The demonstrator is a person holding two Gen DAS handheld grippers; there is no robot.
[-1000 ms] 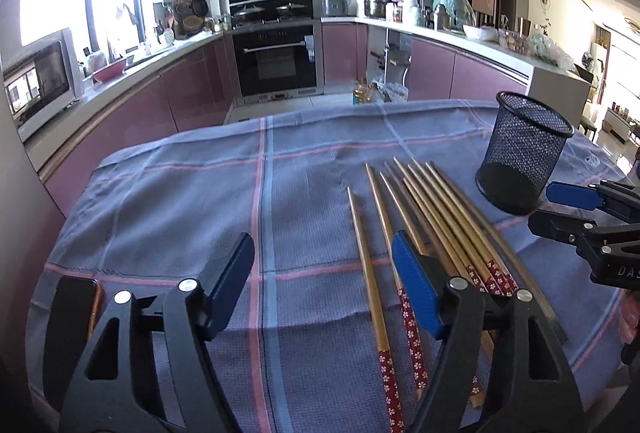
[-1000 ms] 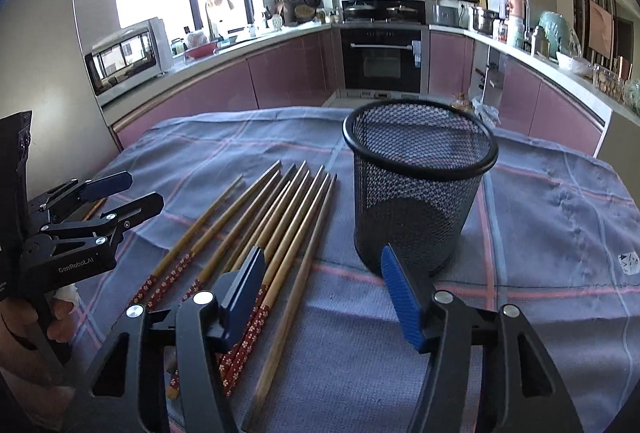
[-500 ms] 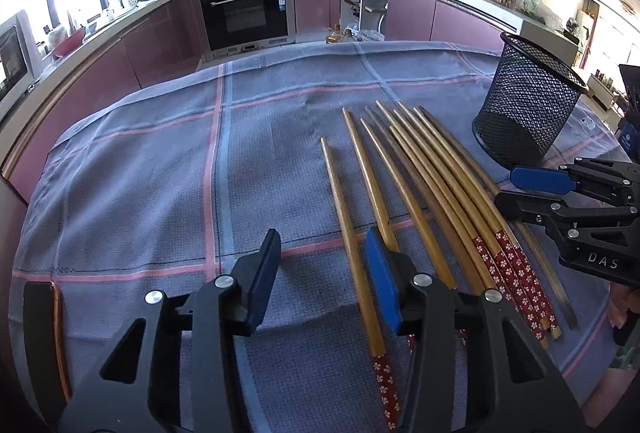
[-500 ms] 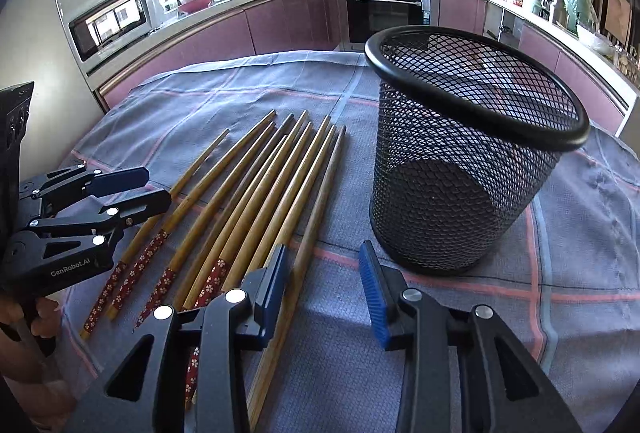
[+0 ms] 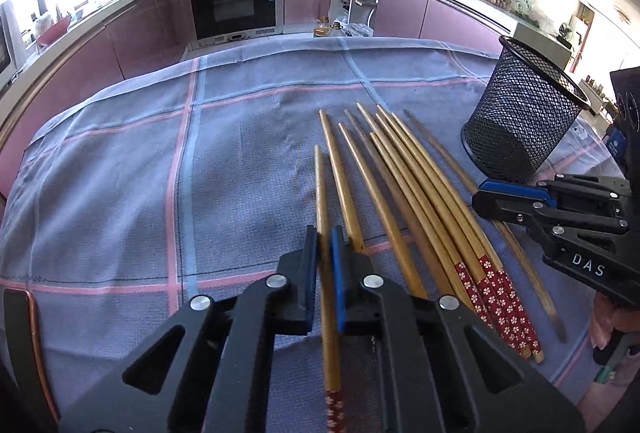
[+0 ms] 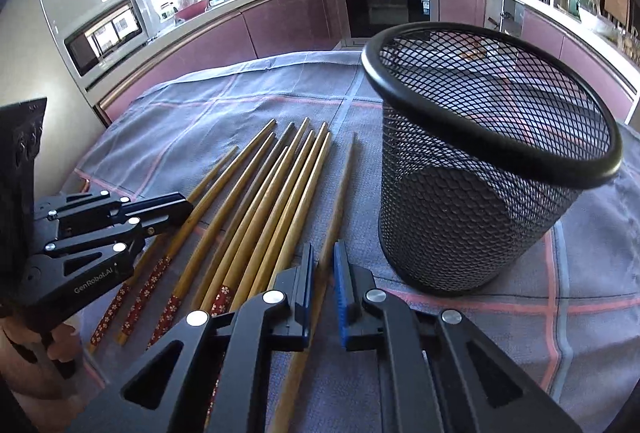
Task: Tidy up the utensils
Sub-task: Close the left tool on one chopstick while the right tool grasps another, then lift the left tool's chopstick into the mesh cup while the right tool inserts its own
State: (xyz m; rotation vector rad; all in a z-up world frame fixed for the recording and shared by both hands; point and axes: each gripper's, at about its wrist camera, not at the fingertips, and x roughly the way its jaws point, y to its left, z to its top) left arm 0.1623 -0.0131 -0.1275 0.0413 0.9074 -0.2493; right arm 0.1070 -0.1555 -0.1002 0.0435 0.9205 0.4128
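Several wooden chopsticks (image 5: 420, 201) with red flowered ends lie side by side on the cloth, left of a black mesh cup (image 5: 520, 121) that stands upright. My left gripper (image 5: 325, 239) is shut on the leftmost chopstick (image 5: 320, 185), which runs between its pads. In the right wrist view, my right gripper (image 6: 323, 259) is shut on the rightmost plain chopstick (image 6: 340, 193), close beside the mesh cup (image 6: 480, 173). The other chopsticks (image 6: 272, 201) lie between the two grippers. Each gripper also shows from the side in the other's view: right gripper (image 5: 486, 195), left gripper (image 6: 186, 207).
A grey-blue tablecloth (image 5: 200, 173) with pink lines covers the table; its far edge drops toward the kitchen floor. Purple cabinets and an oven (image 5: 234, 1) stand beyond. A dark, copper-edged object (image 5: 24, 333) lies at the near left. A hand (image 6: 60, 349) holds the left gripper.
Both grippers came forward and down onto the row of chopsticks. Their jaws went from wide open to shut, the left on the leftmost stick, the right on the rightmost.
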